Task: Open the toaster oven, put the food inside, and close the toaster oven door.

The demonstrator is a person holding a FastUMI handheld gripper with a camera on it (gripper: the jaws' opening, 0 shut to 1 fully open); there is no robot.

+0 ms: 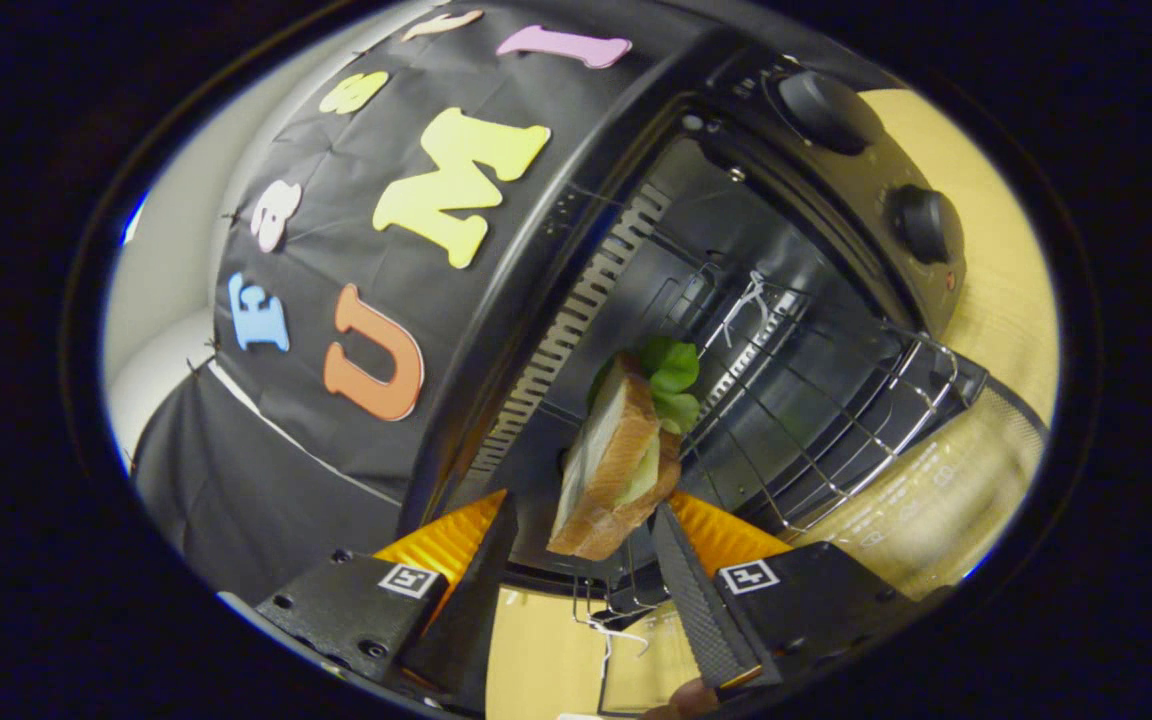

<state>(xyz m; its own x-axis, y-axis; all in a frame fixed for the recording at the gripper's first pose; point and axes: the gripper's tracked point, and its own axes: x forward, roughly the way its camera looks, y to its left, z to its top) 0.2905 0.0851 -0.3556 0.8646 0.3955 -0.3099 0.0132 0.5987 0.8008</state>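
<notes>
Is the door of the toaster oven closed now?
No, the toaster oven stands open, its wire rack is in plain sight, and the sandwich sits just ahead of the tongs.

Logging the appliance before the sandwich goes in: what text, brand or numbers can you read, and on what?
Toaster oven door: white print, too blurred to read.
Knobs: any markings too small to read.
Gripper, fingers apart around the sandwich: two square coded tags, no words.
</notes>
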